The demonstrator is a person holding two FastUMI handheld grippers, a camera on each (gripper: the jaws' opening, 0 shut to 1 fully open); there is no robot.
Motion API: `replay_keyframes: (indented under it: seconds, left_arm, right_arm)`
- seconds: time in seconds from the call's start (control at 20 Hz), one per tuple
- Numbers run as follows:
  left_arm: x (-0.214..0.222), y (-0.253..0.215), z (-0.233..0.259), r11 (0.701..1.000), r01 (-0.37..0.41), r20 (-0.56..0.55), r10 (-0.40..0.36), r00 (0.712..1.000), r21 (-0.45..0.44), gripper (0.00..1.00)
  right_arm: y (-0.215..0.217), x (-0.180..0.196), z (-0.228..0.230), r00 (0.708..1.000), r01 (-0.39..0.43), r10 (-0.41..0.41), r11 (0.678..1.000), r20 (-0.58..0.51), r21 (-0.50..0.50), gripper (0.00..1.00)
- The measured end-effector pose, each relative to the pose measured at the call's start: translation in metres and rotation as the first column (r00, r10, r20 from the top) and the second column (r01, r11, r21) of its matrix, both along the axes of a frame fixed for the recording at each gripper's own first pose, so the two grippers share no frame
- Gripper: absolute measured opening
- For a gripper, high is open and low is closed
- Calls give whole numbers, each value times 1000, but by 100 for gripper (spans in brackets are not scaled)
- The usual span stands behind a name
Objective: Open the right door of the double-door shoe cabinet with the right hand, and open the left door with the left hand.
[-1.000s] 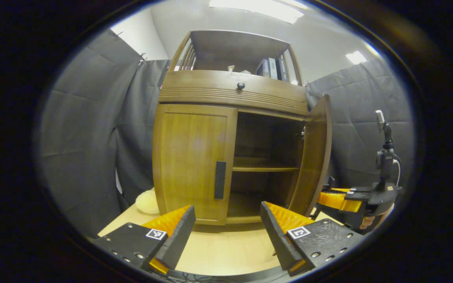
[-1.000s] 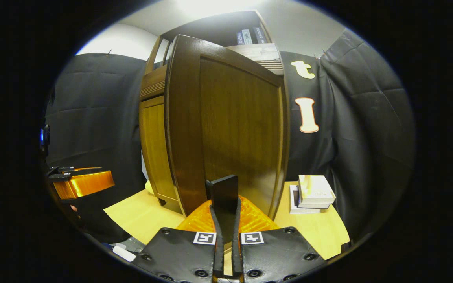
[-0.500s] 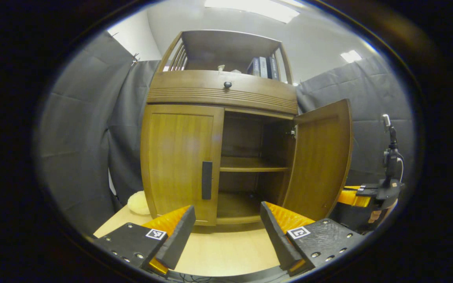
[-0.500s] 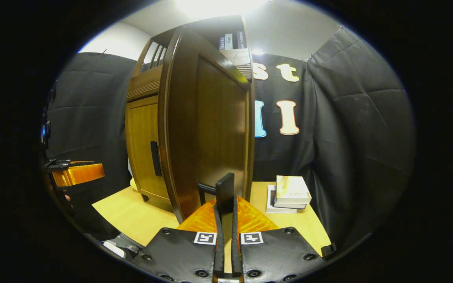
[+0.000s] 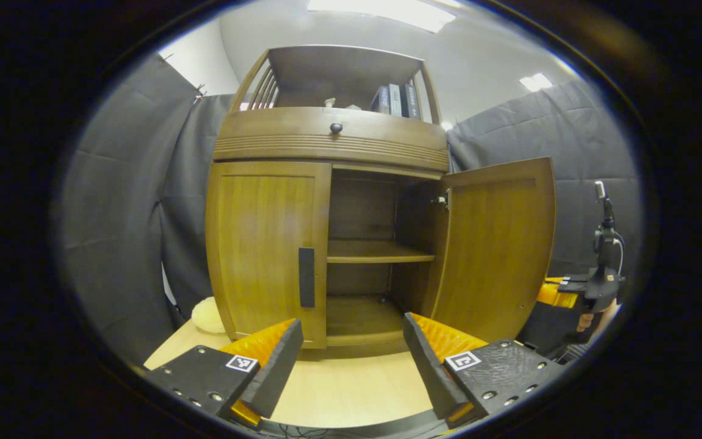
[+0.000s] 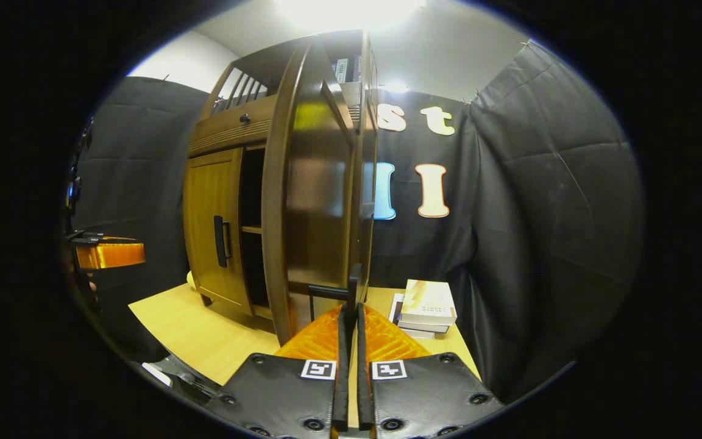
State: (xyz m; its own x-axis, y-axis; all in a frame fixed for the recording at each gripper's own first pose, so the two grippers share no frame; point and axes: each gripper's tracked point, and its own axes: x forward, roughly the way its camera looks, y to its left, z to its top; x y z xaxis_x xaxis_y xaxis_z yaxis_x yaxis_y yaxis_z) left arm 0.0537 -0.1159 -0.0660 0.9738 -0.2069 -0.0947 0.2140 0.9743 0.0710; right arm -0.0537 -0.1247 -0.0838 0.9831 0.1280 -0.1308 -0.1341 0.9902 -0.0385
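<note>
A: Begin close. Your right gripper (image 6: 349, 317) has its 2 fingers pinched on the right handle (image 6: 353, 291), which stands upright between the tips. The right door (image 6: 308, 201) rises just beyond them, swung wide, edge toward you.

B: So I release it?

A: I judge yes: this door looks fully open. Spread the fingers first, then draw straight back, so you do not drag it shut.

B: And the left?

A: Your left gripper (image 5: 351, 353) has its fingers spread wide, holding nothing. The left door (image 5: 267, 253) is closed, ahead of them, and the left handle (image 5: 306, 277) is beyond your left finger. Go forward, bring 1 finger to each side of this bar, close, and pull along the hinge's arc.
</note>
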Motion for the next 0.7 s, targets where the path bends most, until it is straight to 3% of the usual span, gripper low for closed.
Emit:
replay_keyframes:
  seconds: [0.2,0.3,0.5,0.7]
  left_arm:
    - [3,-8,-3,1000,12,1,-12,1000,5,96]
    - [2,-10,-3,1000,10,2,-10,1000,-5,96]
    - [6,-12,-1,1000,6,-14,-6,1000,-12,96]
    - [22,-12,-7,1000,9,-35,-10,999,-27,96]
  right_arm:
    - [-5,-1,-1,1000,4,-4,999,-7,52,11]
    - [-4,-4,-3,1000,10,-9,998,-12,65,5]
    - [-4,-18,-11,1000,7,-5,999,-31,39,7]
    - [-5,-34,-11,999,12,-11,999,-35,48,4]
